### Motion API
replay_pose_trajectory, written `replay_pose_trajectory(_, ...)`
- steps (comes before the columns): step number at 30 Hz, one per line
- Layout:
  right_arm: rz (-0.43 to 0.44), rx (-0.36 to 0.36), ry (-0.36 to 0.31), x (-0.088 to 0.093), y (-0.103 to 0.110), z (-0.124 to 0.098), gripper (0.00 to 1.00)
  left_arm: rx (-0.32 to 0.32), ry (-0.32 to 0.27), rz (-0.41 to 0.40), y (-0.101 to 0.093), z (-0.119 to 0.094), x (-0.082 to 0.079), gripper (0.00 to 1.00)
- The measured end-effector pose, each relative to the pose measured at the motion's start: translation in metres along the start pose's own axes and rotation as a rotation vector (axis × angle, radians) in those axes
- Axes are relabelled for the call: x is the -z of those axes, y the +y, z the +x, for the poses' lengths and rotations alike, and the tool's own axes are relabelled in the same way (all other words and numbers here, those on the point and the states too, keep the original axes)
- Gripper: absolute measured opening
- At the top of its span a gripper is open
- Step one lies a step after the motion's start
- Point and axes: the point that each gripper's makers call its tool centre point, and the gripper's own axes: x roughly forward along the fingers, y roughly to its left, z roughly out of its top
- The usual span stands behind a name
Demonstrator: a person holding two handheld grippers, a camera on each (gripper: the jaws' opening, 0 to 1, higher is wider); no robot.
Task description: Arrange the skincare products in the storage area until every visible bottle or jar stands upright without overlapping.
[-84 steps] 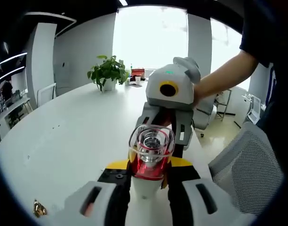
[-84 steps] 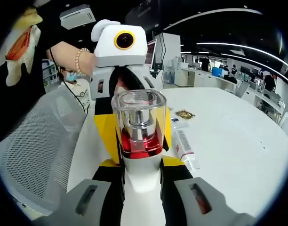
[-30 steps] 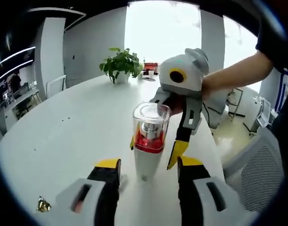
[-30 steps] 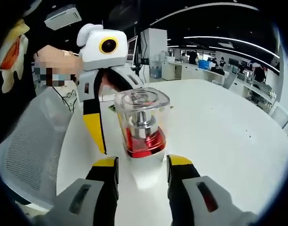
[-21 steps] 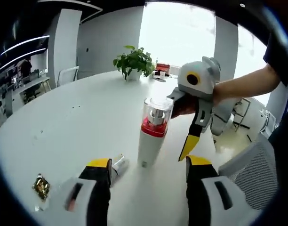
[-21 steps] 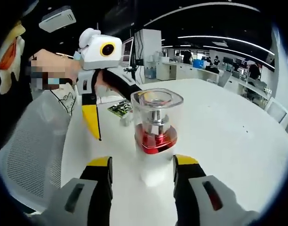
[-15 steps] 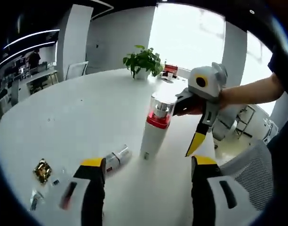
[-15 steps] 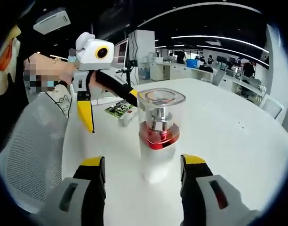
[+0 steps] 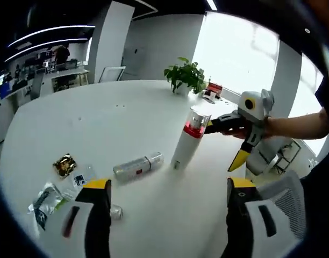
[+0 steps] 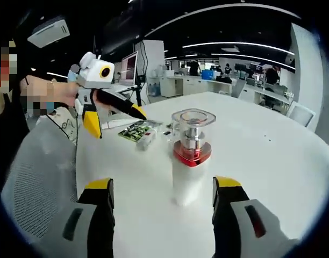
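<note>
With both our claws spread and holding nothing, we judge one upright placement finished and the next pick-up due. In the left gripper view our left gripper [image 9: 164, 199] hangs over the white table [image 9: 73, 123], jaws wide; the right gripper [image 10: 162, 207] is just as open in its own view. Just beyond them the pump bottle [image 9: 187, 141] — white body, red collar, clear cap — stands upright and apart from both. The silver tube [image 9: 137, 165] lies on its side just beside the bottle's foot, so it is the next thing to stand up, and gripping it low along its body seems wise. Foil sachets [image 9: 64, 164] are scattered nearer the table edge — flat clutter, near the tube but not touching. A potted plant [image 9: 185, 77] sits well beyond.
</note>
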Motion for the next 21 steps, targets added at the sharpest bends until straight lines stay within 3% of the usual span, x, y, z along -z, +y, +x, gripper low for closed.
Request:
replay_pose_trajectory(7, 0.007, 0.017, -0.006, 0.001, 0.015, -0.007, 0.76, -0.050, -0.036, -0.067, 0.012, -0.026, 0.009, 0.91)
replay_pose_trajectory(21, 0.102, 0.036, -0.049, -0.001, 0.040, -0.018, 0.93, -0.170, -0.074, -0.160, 0.016, -0.088, 0.038, 0.94)
